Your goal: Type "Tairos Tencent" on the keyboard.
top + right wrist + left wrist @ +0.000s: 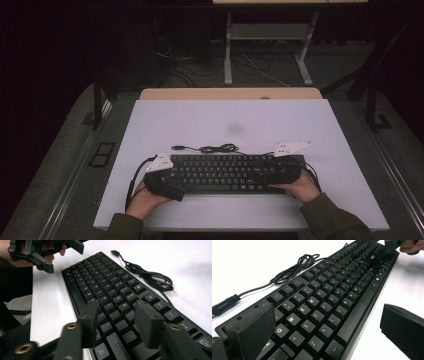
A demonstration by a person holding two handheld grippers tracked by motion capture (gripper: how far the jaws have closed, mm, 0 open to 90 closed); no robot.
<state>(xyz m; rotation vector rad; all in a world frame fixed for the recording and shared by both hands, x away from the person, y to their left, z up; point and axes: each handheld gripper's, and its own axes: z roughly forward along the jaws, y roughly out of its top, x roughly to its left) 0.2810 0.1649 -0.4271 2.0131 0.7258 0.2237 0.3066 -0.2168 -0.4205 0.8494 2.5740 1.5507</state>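
Fingers spread on left gripper and right gripper, at either end of black plastic keyboard on white table. Left gripper view: jaws straddle keyboard's left end. Right gripper view: jaws half apart over right-hand keys, gripping nothing.

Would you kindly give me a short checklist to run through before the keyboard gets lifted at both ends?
1. Left hand-held gripper straddles the keyboard end: ok, jaws open.
2. Right hand-held gripper gripping the other end: not ok, jaws over the keys, not pressing.
3. Keyboard flat on the table: ok.
4. Cable free of both grippers: ok, coiled behind.
5. USB plug unplugged: ok.
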